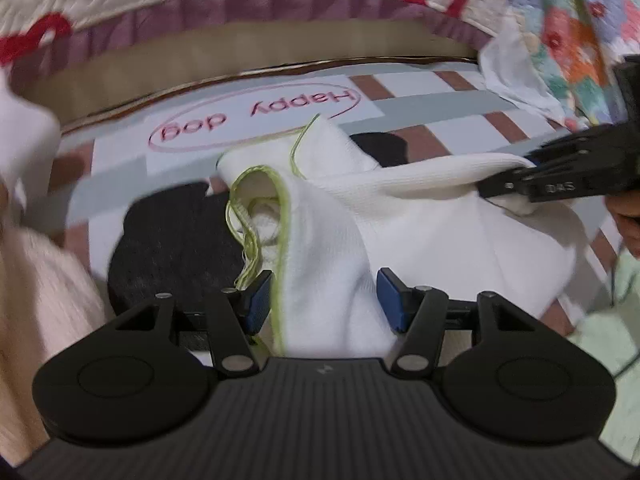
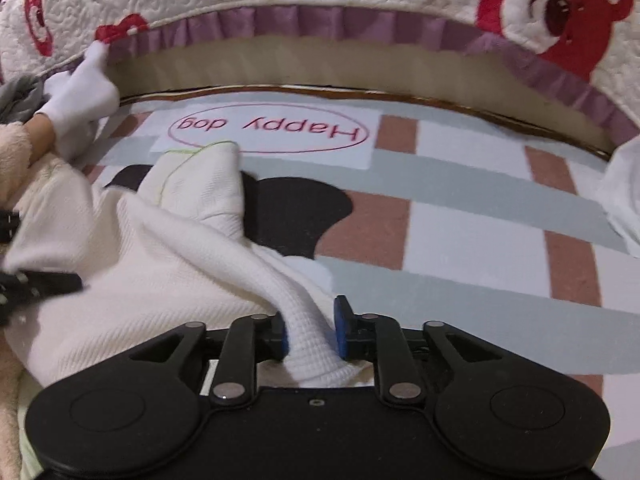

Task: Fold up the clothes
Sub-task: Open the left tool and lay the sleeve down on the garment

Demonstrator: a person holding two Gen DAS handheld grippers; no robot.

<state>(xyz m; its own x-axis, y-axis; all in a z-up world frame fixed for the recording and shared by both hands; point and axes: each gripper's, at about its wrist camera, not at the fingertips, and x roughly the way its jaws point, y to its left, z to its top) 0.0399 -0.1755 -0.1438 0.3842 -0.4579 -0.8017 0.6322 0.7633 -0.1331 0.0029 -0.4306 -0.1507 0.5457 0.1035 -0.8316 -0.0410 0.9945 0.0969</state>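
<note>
While R gripper [image 2: 310, 334] clamps white garment [image 2: 140, 248], L gripper [image 1: 324, 300] sits spread around its green-trimmed edge [image 1: 280, 240]. Bare mat [image 2: 480, 240] at 1-3 o'clock.

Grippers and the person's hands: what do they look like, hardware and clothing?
Both the left gripper and right gripper are matte black, with round bosses, silver pivot pins, linkage fingers and blue pads. The left body is ribbed. One hand wears a white glove with a fluffy cream sleeve.
</note>
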